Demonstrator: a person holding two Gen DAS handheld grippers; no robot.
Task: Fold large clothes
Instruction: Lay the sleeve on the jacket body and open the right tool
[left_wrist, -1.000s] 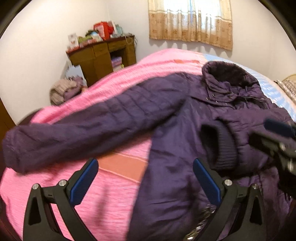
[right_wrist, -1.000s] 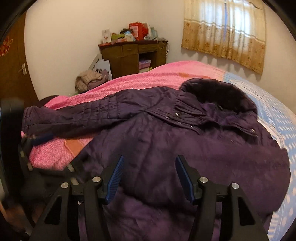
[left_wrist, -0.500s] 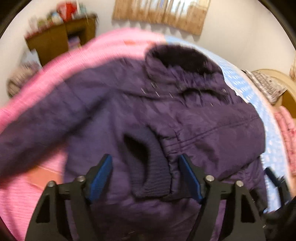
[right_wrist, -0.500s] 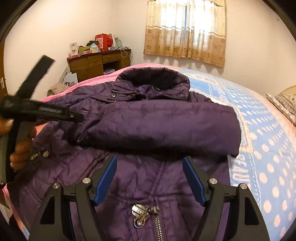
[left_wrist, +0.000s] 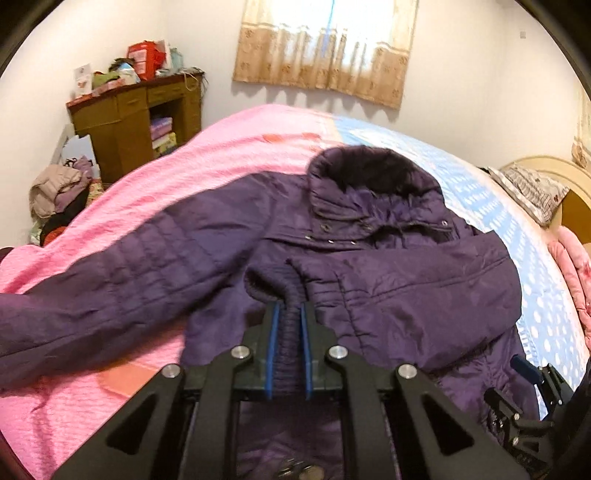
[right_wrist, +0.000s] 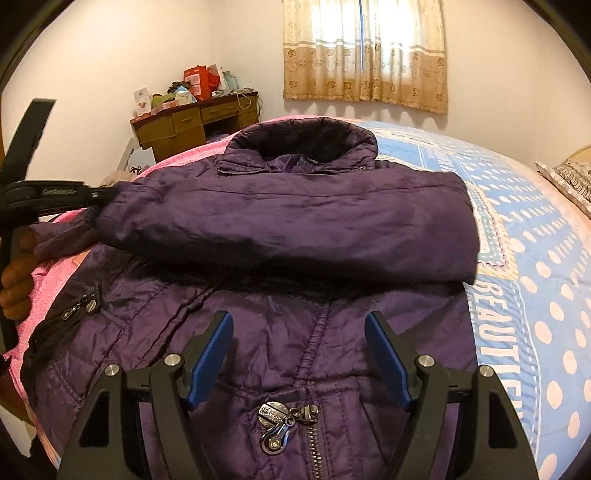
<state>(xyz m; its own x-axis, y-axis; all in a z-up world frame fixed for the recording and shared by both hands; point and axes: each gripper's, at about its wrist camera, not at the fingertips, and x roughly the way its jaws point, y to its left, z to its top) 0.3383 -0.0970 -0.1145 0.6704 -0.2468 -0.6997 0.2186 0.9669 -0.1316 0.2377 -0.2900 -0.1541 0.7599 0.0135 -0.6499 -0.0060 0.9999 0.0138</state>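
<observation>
Now left gripper (left_wrist: 289, 314) clamps sleeve cuff (left_wrist: 275, 286) (previously released); right gripper (right_wrist: 298, 332) spread.

both wrist views close, sharing jacket (left_wrist: 369, 266) (right_wrist: 288, 221).

jacket (right_wrist: 295, 229) hem cut off below, outstretched sleeve (left_wrist: 110, 288) end past left edge
</observation>
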